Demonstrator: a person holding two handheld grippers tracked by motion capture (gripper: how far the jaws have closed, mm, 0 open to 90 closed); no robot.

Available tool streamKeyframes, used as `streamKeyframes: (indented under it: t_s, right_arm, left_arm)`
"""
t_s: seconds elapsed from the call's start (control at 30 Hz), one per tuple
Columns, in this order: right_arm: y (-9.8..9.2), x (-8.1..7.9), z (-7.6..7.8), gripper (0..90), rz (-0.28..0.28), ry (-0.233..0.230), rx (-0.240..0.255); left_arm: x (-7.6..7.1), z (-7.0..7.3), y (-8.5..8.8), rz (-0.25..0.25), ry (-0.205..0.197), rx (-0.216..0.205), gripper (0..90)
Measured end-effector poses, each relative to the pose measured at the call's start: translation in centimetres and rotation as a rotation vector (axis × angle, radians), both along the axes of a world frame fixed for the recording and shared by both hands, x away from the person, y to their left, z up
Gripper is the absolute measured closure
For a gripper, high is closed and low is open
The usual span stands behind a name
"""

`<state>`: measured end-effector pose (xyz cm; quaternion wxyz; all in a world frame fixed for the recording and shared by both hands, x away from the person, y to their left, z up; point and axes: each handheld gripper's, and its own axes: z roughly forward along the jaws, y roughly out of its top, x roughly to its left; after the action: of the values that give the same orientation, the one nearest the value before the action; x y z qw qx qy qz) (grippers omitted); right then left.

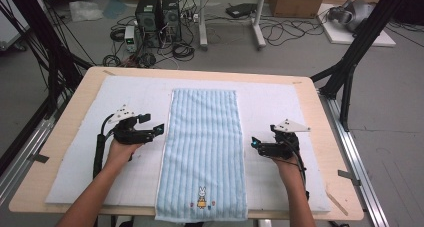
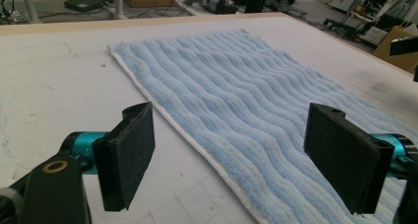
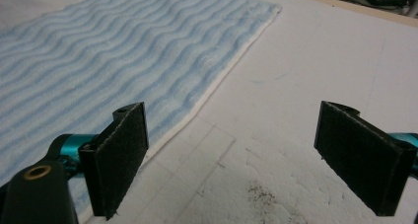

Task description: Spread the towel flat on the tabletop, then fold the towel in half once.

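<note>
A light-blue ribbed towel (image 1: pixel 202 152) lies flat and spread lengthwise down the middle of a white mat (image 1: pixel 130 92), with a small rabbit picture (image 1: pixel 202 197) near its front end. My left gripper (image 1: pixel 153 125) hovers just beside the towel's left long edge, its jaws wide apart with nothing between them. In the left gripper view, the left gripper (image 2: pixel 231 160) straddles the white-hemmed edge of the towel (image 2: pixel 236 86) without touching it. My right gripper (image 1: pixel 255 144) sits just off the towel's right edge, also open. In the right gripper view, the right gripper (image 3: pixel 231 160) is over bare mat, with the towel (image 3: pixel 98 51) to its left.
The mat covers most of a wooden table (image 1: pixel 80 97), and the towel's front end hangs slightly over the near edge. Black frame posts (image 1: pixel 350 62) stand beside the table. Computer towers (image 1: pixel 157 17) and cables sit on the floor behind.
</note>
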<state>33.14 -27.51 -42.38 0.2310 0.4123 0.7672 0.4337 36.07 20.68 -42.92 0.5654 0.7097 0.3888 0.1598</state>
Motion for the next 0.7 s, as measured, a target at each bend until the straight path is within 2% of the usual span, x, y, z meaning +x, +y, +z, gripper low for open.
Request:
streamKeyframes:
  t_s: [0.17, 0.33, 0.43, 0.53, 0.7]
  right_arm:
    - [0.38, 0.02, -0.05, 11.8, -0.013, 0.0, -0.008]
    - [0.26, -0.16, 0.11, 11.6, -0.024, 0.003, 0.008]
    - [0.21, -0.31, 0.26, 11.6, -0.028, 0.002, 0.023]
    - [0.27, -0.14, 0.23, 11.6, -0.026, -0.003, 0.022]
    - [0.33, 0.11, -0.04, 11.6, -0.028, 0.018, 0.02]
  left_arm:
    - [-0.06, 0.03, 0.19, 0.019, -0.001, 0.013, 19.9]
    - [0.02, 0.04, 0.02, 0.03, -0.017, 0.015, 20.0]
    - [0.01, -0.05, -0.08, 0.021, -0.006, 0.02, 20.0]
    - [0.1, -0.11, -0.04, 0.03, 0.001, 0.008, 19.9]
    - [0.27, -0.17, 0.22, 0.049, 0.007, -0.004, 20.0]
